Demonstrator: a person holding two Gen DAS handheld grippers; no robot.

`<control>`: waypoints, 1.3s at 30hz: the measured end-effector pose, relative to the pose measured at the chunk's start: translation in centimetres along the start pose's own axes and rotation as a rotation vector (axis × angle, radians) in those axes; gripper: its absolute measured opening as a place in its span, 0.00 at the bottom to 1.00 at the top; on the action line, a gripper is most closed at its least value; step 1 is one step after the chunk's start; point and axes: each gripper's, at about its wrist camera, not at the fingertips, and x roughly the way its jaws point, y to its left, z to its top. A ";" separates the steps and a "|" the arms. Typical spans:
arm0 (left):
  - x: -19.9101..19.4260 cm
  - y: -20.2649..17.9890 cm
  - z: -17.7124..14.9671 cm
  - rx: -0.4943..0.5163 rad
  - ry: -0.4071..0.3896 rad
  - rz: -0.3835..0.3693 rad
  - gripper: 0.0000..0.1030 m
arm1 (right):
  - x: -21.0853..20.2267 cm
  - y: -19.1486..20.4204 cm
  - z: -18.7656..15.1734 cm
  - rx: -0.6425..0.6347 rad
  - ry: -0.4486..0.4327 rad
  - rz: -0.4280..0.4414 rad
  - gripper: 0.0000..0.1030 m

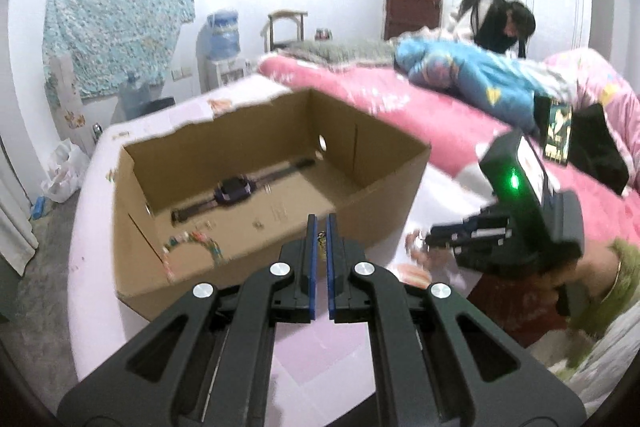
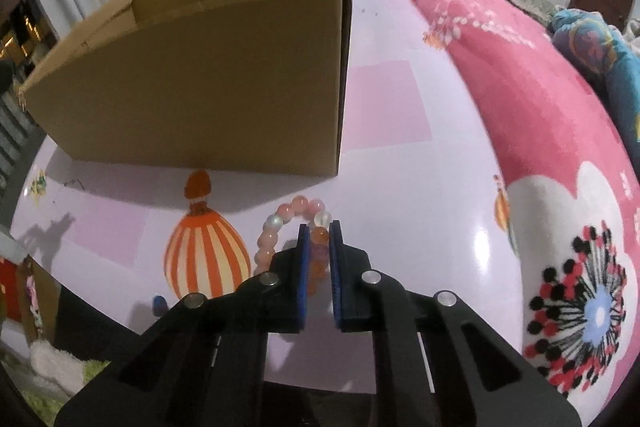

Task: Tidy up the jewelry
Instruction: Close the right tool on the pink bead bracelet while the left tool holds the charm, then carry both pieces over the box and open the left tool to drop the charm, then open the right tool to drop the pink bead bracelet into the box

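An open cardboard box (image 1: 372,219) stands on the pink table (image 1: 100,267). On the box floor lie a dark wristwatch (image 1: 232,189) and a colourful beaded chain (image 1: 204,245). My left gripper (image 1: 321,223) hovers above the box's near wall, shut, with a small gold piece (image 1: 321,238) pinched between its blue pads. In the right wrist view, my right gripper (image 2: 318,227) is shut on one side of a pink and orange bead bracelet (image 2: 276,223) lying on the table (image 2: 400,187) in front of the box (image 2: 220,87). The right gripper (image 1: 430,239) also shows, blurred, right of the box.
A bed with a pink flowered blanket (image 2: 540,127) borders the table on the right. A person (image 1: 496,23) lies at its far end beside a blue quilt (image 1: 472,75). A hand in a green sleeve (image 1: 600,275) holds the right gripper. A water dispenser (image 1: 224,39) stands by the wall.
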 end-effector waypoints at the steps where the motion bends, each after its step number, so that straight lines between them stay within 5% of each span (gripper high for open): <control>1: -0.2 0.1 0.4 -0.002 -0.013 0.002 0.03 | -0.5 0.0 0.1 0.006 -0.015 0.003 0.09; 8: -0.2 3.2 3.8 -0.064 -0.060 0.002 0.03 | -7.2 0.6 2.3 -0.034 -0.194 -0.039 0.09; 13: 4.2 6.8 4.9 -0.203 0.077 -0.101 0.03 | -11.8 0.8 5.0 -0.085 -0.333 -0.067 0.09; 19: 10.3 9.3 4.0 -0.334 0.276 -0.228 0.03 | -14.4 0.7 9.5 -0.121 -0.442 0.017 0.09; 25: 14.3 9.9 2.7 -0.434 0.414 -0.309 0.03 | -11.0 0.9 13.6 -0.136 -0.355 0.147 0.09; 30: 15.5 9.6 2.4 -0.432 0.470 -0.292 0.04 | -6.9 1.9 15.3 -0.160 -0.241 0.211 0.09; 35: 15.9 9.9 2.2 -0.452 0.495 -0.295 0.24 | -4.9 2.2 15.8 -0.181 -0.173 0.232 0.09; 39: 15.4 10.2 2.3 -0.464 0.478 -0.284 0.26 | -3.2 2.5 16.2 -0.177 -0.092 0.289 0.09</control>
